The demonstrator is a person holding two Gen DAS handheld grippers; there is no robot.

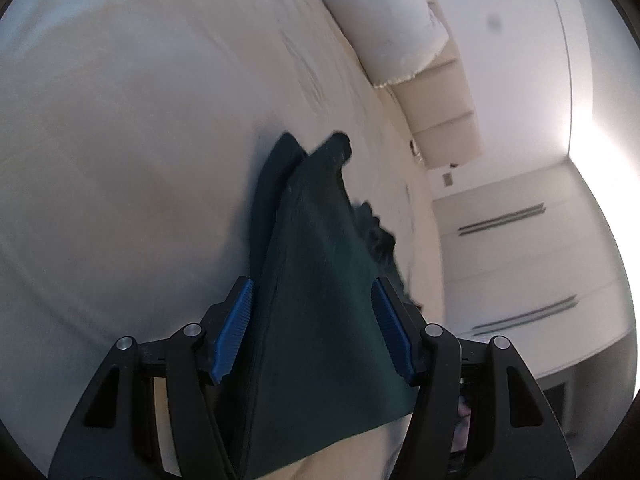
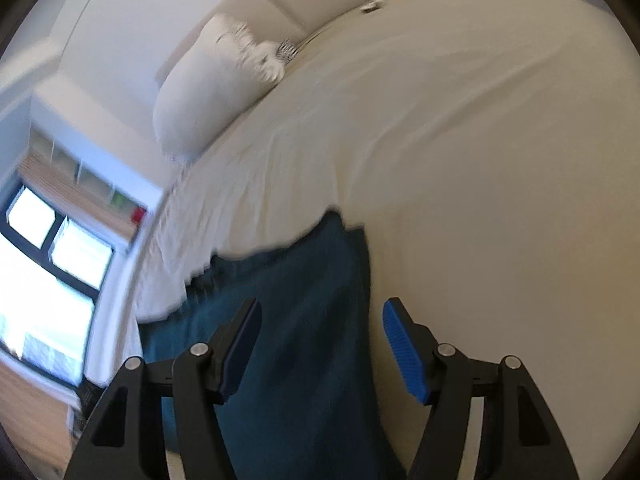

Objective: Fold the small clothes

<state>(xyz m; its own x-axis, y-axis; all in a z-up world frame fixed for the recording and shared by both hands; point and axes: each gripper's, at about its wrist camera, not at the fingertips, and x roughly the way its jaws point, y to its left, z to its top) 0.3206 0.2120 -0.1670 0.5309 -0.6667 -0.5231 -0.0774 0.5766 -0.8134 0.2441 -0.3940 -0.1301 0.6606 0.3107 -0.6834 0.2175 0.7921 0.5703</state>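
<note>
Left wrist view: left hand-held gripper [image 1: 312,320] stands released, blue ribbed pads [image 1: 234,330] apart, neither pressing on cloth. A dark teal garment [image 1: 320,280] lies between the pads and runs from the 6 o'clock edge of the frame up toward centre, where it ends in two pointed corners. A fold or seam line runs along its left side. Its right edge is rumpled and blurred. The garment rests on a cream bed sheet [image 1: 140,160] that fills the frame from 7 to 12 o'clock.

A white pillow [image 1: 384,28] sits at 1 o'clock against a padded cream headboard [image 1: 444,108]. White wall panels with dark slots [image 1: 504,216] show at 3 to 4 o'clock.

Right wrist view: right hand-held gripper [image 2: 320,344] also released, pads wide apart. The left pad sits over the same teal garment [image 2: 288,340]; the right pad [image 2: 402,352] stands over bare sheet [image 2: 480,160]. Whether the left pad touches the cloth cannot be told. The garment spreads from 6 o'clock up to just below centre, its far edge smeared by blur, its right edge running straight down between the pads.

The pillow [image 2: 200,100] lies at 10 o'clock, a bright window with dark frame [image 2: 52,264] at 8 to 9 o'clock.
</note>
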